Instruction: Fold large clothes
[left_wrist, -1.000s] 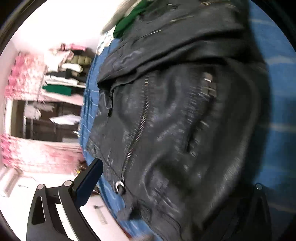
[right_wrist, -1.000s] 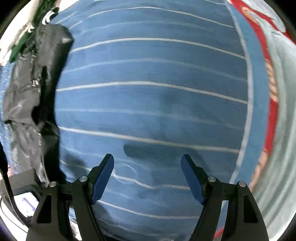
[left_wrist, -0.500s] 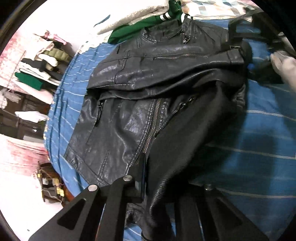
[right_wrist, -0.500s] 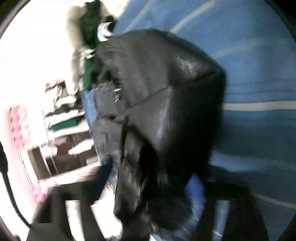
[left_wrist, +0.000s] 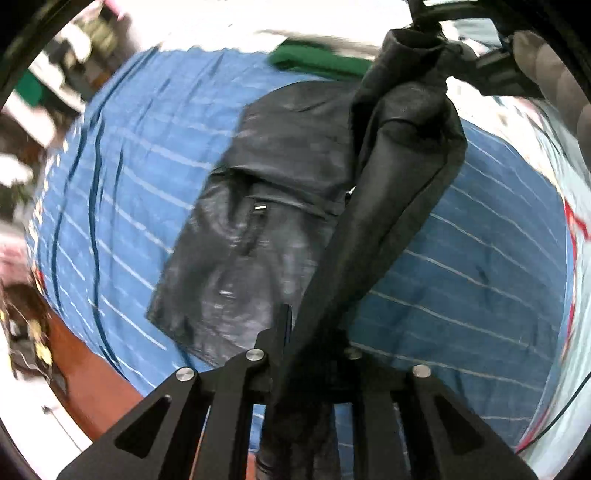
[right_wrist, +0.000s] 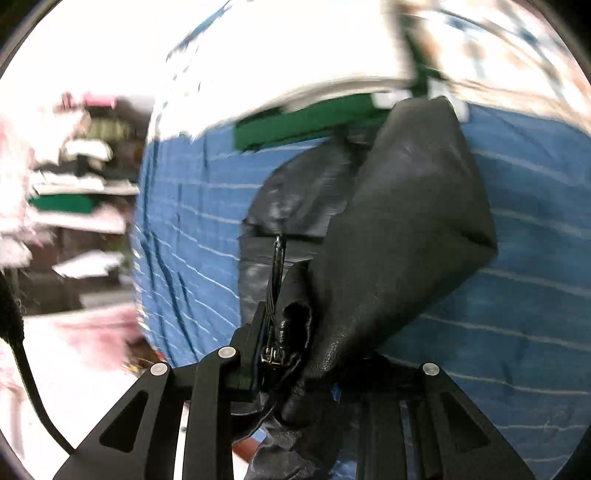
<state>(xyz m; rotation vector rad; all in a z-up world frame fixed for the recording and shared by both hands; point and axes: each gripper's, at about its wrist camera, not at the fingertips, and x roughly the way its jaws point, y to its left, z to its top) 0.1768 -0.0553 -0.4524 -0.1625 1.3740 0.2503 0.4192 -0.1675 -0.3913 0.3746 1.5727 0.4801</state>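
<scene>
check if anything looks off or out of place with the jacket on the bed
Nothing looks damaged or spilled. The black jacket is only half flat: one side is lifted off the blue bedspread, clamped by the left gripper and the right gripper. That fits a fold in progress. The blurred green garment beyond it seems unrelated.
</scene>
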